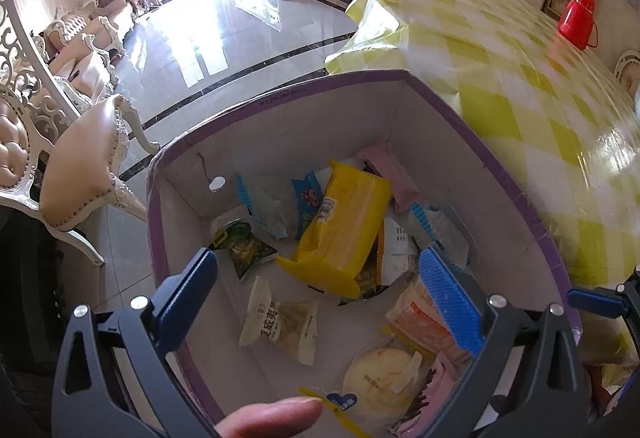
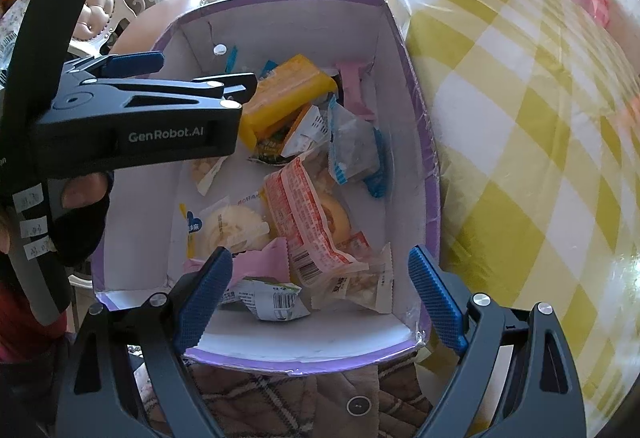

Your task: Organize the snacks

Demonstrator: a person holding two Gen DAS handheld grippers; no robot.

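A purple-rimmed cardboard box (image 1: 492, 157) (image 2: 428, 165) with a white inside holds several wrapped snacks. Among them are a yellow pack (image 1: 344, 230) (image 2: 284, 97), a green packet (image 1: 244, 246), a round cake in clear wrap (image 1: 380, 374) (image 2: 236, 226), an orange-red packet (image 2: 304, 213) and a pink bar (image 1: 392, 173). My left gripper (image 1: 320, 258) (image 2: 204, 71) hangs open over the box's left side with nothing between its fingers. At the box's near end my right gripper (image 2: 320, 256) is also open and empty, above a barcode packet (image 2: 268, 302).
A table with a yellow-checked cloth (image 1: 520, 77) (image 2: 540, 117) lies right of the box, with a red thermos (image 1: 578, 19) at its far side. A padded chair (image 1: 80, 173) stands to the left. Plaid fabric (image 2: 280, 398) lies under the box's near end.
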